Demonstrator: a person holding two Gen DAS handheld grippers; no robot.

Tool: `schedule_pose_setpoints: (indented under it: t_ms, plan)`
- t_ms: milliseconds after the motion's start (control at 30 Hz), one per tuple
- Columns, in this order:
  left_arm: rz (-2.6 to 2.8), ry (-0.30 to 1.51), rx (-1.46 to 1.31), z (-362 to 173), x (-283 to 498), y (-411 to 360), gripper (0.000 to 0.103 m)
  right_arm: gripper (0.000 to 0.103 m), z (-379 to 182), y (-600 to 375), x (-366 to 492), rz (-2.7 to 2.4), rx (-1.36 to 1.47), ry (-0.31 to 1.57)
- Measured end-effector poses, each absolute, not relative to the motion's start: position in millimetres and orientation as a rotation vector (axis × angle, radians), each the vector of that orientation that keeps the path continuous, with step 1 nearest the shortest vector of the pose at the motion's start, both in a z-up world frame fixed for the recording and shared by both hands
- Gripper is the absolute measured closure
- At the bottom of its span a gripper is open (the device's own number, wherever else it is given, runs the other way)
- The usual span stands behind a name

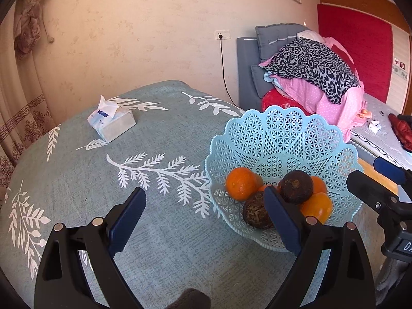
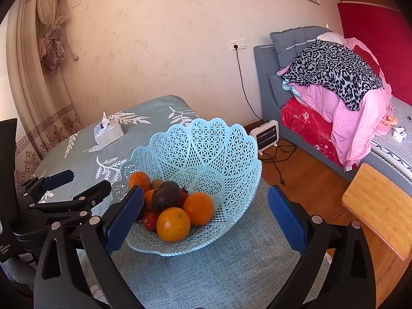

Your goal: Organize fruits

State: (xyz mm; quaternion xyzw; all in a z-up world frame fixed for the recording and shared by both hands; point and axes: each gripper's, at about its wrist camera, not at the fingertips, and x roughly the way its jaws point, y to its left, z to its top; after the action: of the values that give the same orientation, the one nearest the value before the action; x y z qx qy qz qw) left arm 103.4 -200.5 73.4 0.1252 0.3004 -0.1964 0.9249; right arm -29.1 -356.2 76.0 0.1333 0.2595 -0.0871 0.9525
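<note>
A light blue lattice basket (image 1: 283, 134) stands near the table's right edge; it also shows in the right wrist view (image 2: 206, 144). It holds several oranges (image 1: 240, 184) (image 2: 173, 224), dark brown fruits (image 1: 296, 186) (image 2: 166, 195) and a red fruit (image 2: 150, 220). My left gripper (image 1: 206, 219) is open and empty, over the cloth just left of the basket; its right finger overlaps the basket's front. My right gripper (image 2: 206, 221) is open and empty, its fingers to either side of the basket's near part. Each gripper shows in the other's view (image 1: 381, 180) (image 2: 64, 188).
A tissue pack (image 1: 112, 123) lies on the teal leaf-print tablecloth (image 1: 154, 219) at the back left. A bed with piled bedding (image 2: 334, 90), a small white heater (image 2: 266, 135) with cables on the wooden floor, and a wooden stool (image 2: 381, 206) are to the right.
</note>
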Motion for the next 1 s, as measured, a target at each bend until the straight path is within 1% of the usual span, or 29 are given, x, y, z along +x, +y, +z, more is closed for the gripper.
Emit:
schedule_pose_setpoints:
  t_ms: [33,367,1000]
  plan:
    - [-0.397,0.610,0.259,74,102,-199,0.008,0.005,76,-355,-30,-0.176,0.266,0.526]
    - [-0.362,0.600,0.277,75,88,-190,0.005,0.004,72,-333,-30,-0.145,0.196,0.555]
    - [-0.278,0.580,0.349,72,69,-183,0.005,0.004,61,-309,-29,-0.120,0.095,0.624]
